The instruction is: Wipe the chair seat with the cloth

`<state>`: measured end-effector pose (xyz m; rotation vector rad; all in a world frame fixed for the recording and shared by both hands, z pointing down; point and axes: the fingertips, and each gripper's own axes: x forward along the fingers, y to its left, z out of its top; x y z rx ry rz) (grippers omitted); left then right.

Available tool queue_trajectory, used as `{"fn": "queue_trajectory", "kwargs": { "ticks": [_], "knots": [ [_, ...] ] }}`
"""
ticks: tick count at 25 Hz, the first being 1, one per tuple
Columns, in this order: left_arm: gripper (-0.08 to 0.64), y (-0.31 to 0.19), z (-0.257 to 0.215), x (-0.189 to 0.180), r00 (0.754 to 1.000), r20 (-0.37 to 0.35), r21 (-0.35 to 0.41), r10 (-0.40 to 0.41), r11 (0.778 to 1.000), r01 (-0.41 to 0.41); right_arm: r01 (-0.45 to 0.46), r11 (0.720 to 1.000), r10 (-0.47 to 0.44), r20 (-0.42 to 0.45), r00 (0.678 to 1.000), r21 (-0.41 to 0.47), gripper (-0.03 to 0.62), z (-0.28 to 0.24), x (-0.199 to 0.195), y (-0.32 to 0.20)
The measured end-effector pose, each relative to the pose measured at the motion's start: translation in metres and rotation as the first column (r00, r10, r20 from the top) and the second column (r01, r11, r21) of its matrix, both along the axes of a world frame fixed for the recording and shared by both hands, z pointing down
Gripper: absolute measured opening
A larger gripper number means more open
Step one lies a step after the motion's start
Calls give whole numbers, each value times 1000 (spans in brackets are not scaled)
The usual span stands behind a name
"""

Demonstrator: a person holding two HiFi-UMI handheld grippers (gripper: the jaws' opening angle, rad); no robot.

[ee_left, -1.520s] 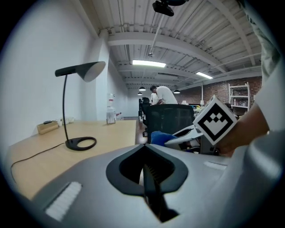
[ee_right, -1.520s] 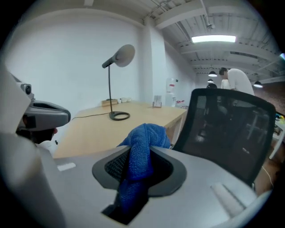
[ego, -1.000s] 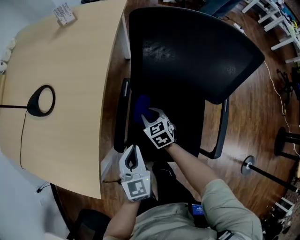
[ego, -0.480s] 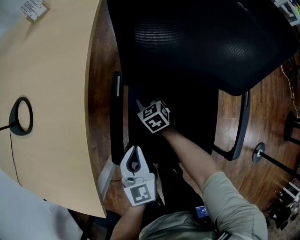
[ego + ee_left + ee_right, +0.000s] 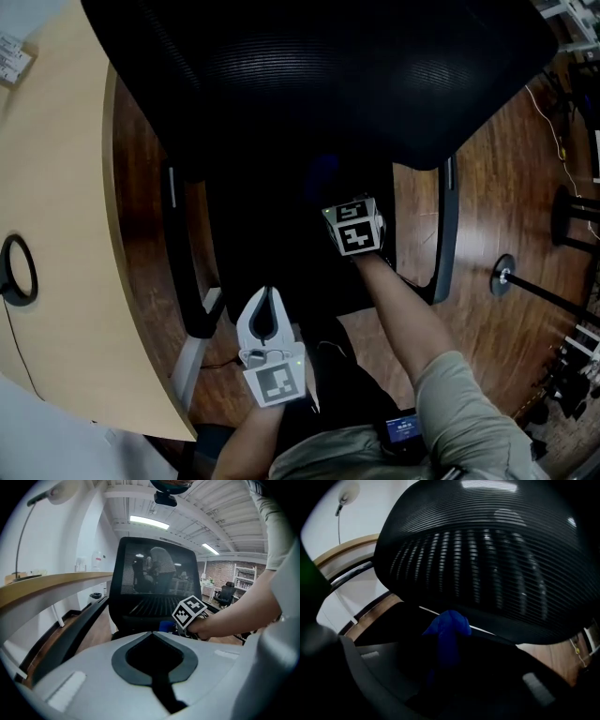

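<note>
**Cloth gripped**

Jaws of my right gripper [image 5: 443,667] clamp the crumpled blue cloth [image 5: 447,627] near the back edge of the black chair seat [image 5: 272,234]. My left gripper [image 5: 270,292] has jaws closed, empty. Dragging may tug that small wad loose.

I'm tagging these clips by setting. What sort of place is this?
Probably an office or lab workspace: a mesh-backed office chair stands beside a curved wooden desk, and ceiling strip lights and shelving show in the background.
</note>
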<state>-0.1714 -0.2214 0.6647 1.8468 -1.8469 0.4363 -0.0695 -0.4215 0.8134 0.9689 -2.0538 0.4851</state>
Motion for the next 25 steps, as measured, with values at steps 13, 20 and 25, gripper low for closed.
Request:
{"fn": "queue_trajectory", "kwargs": {
  "ticks": [13, 20, 25],
  "knots": [
    [6, -12, 10, 76, 993, -19, 1, 115, 993, -115, -357, 934, 355, -116, 928, 7, 94, 17, 183, -5],
    [6, -2, 4, 58, 998, -3, -2, 70, 998, -70, -330, 943, 332, -81, 940, 33, 94, -1, 161, -1],
    [6, 18, -20, 20, 1000, 22, 7, -2, 1000, 1, -159, 986, 158, 21, 987, 52, 94, -44, 59, 20]
  ]
}}
